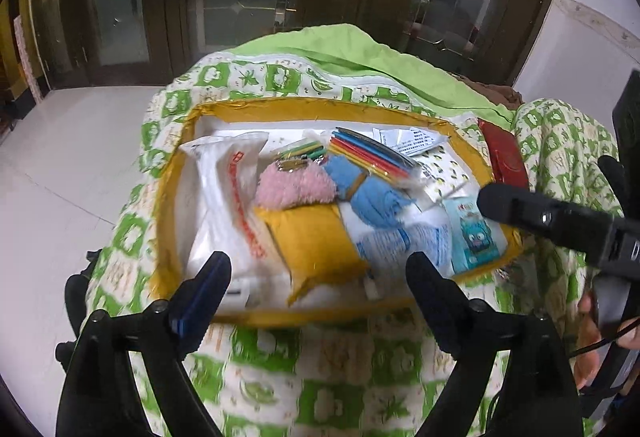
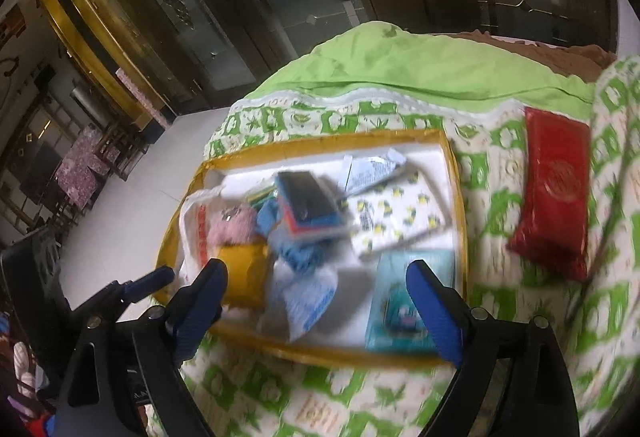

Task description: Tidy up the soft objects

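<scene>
Looking down at the yellow-edged tray [image 1: 182, 141], I see most soft things already packed in: the pink fluffy thing [image 1: 296, 187] in the middle, the blue cloth [image 1: 376, 203] at its 3 o'clock, the yellow pouch [image 1: 316, 245] at its 6 o'clock and the white plastic bag [image 1: 224, 197] at its 9 o'clock. Only the red packet [image 2: 554, 197] is left out, I think, lying on the green quilt [image 2: 320, 393] at 3 o'clock from the tray. My left gripper [image 1: 318, 277] and right gripper [image 2: 316, 285] both hang over the tray's near edge with jaws wide apart, holding nothing.
</scene>
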{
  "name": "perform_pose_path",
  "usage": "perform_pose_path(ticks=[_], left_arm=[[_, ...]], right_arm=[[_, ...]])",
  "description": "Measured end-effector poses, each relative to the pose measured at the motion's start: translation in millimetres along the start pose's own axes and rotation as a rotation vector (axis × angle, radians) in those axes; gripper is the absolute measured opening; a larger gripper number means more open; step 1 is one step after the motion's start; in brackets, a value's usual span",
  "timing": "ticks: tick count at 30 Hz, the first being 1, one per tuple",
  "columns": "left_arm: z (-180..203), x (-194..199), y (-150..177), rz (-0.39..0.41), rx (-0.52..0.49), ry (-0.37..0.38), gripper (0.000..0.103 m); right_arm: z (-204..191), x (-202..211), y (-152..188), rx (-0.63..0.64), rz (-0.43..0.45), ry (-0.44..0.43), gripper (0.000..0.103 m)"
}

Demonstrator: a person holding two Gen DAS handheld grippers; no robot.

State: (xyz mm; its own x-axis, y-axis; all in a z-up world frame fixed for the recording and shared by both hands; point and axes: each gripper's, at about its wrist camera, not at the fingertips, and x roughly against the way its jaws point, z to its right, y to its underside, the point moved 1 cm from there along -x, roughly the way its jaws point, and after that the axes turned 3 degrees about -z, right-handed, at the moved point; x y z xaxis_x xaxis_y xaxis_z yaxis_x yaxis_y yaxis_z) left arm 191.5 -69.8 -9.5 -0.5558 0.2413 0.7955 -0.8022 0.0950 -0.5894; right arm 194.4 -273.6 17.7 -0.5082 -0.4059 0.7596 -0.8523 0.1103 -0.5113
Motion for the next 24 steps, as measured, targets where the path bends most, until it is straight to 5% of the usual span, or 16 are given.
perform_pose_path(ticks=[11, 19, 24], left_arm=[[15.3, 56.2, 35.8, 0.081, -0.039, -0.067, 0.092], [23.1, 115.3, 101.7, 0.259, -0.063, -0.218, 0.103], [21.0, 132.0, 128.6, 0.265, -0.05, -0.238, 0.103]], right_arm=[[-2.2, 36.4, 65.4, -0.002, 0.067, 0.045, 0.097], [-20.4, 82.6, 108.6, 0.102, 0.206, 0.11, 0.103], [-36.1, 96.2, 126.3, 0.182, 0.243, 0.16, 0.103]])
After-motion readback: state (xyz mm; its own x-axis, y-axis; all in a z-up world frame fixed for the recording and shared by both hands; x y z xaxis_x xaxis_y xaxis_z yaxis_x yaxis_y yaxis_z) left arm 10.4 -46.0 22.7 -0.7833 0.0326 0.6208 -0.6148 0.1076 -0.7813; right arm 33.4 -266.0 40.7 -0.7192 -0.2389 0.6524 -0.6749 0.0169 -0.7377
